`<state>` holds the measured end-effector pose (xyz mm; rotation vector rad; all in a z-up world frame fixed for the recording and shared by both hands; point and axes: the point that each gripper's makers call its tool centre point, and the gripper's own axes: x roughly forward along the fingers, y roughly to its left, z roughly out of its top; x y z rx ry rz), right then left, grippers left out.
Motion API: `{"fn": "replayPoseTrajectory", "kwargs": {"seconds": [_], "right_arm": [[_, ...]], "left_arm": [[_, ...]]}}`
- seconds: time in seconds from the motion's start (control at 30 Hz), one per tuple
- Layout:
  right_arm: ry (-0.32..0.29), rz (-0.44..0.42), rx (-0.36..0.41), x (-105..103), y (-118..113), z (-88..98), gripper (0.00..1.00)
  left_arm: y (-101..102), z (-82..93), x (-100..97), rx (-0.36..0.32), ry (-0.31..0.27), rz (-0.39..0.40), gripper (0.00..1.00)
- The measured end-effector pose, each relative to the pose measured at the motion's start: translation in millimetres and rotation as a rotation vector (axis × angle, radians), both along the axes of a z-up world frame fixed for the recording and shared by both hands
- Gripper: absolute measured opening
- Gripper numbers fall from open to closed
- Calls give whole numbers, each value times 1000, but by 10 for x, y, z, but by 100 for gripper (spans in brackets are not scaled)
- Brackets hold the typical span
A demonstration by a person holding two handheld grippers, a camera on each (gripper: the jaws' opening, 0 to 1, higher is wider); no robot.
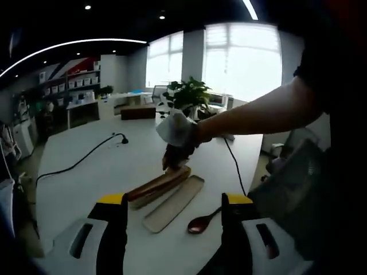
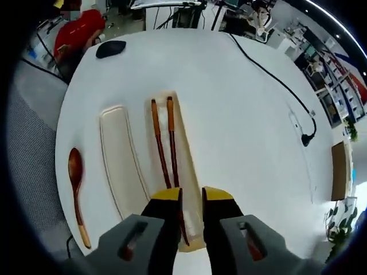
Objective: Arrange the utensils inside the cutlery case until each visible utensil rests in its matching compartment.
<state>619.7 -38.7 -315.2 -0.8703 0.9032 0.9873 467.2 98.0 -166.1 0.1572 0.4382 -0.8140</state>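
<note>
A pale wooden cutlery case base (image 2: 189,154) lies on the white table (image 2: 241,132) with two brown chopsticks (image 2: 162,146) lying in it. Its separate lid (image 2: 117,160) lies alongside, and a brown wooden spoon (image 2: 77,189) rests on the table beyond the lid. My right gripper (image 2: 192,197) hovers over the near end of the base, jaws a narrow gap apart, one chopstick tip showing in the gap. In the left gripper view the case (image 1: 157,184), lid (image 1: 175,203) and spoon (image 1: 200,223) lie ahead of my left gripper (image 1: 175,201), which is wide open and holds nothing. A gloved hand holds the right gripper (image 1: 175,156) at the case's far end.
A black mouse (image 2: 110,48) sits near the table's far edge. A black cable (image 2: 269,74) runs across the table to a plug (image 2: 308,139). A wooden box (image 2: 339,172) and a potted plant (image 1: 186,94) stand at the table's end. A grey chair (image 2: 34,149) is beside the table.
</note>
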Motion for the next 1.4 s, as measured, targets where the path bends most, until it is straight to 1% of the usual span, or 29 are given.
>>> {"fn": "replayPoseTrajectory", "kwargs": {"seconds": [0.07, 0.3, 0.63, 0.77, 0.8, 0.87, 1.03, 1.13, 1.4], "right_arm": [[-12, -39, 16, 24, -97, 61, 11], [-45, -109, 21, 14, -351, 160, 11], [-66, -179, 32, -78, -578, 261, 11], [-81, -180, 30, -161, -641, 325, 11], [-91, -177, 7, -181, -693, 339, 11], [-98, -169, -6, -221, -725, 356, 11], [-84, -156, -3, -364, -724, 394, 11], [-79, -164, 13, -447, -718, 430, 12], [-58, -139, 23, -672, -677, 453, 12]], "left_arm": [[-5, 3, -2, 0, -2, -2, 68], [-7, 12, 4, 2, -9, -2, 68], [4, 14, 12, 5, -12, 3, 68], [5, 15, 12, 7, -14, 3, 68], [6, 16, 12, 7, -14, 4, 68], [4, 15, 11, 7, -14, 3, 68], [-20, 13, -4, 8, -12, -7, 68], [-26, 10, -10, 13, -14, -11, 68], [-19, 18, -8, 14, -17, -9, 68]]}}
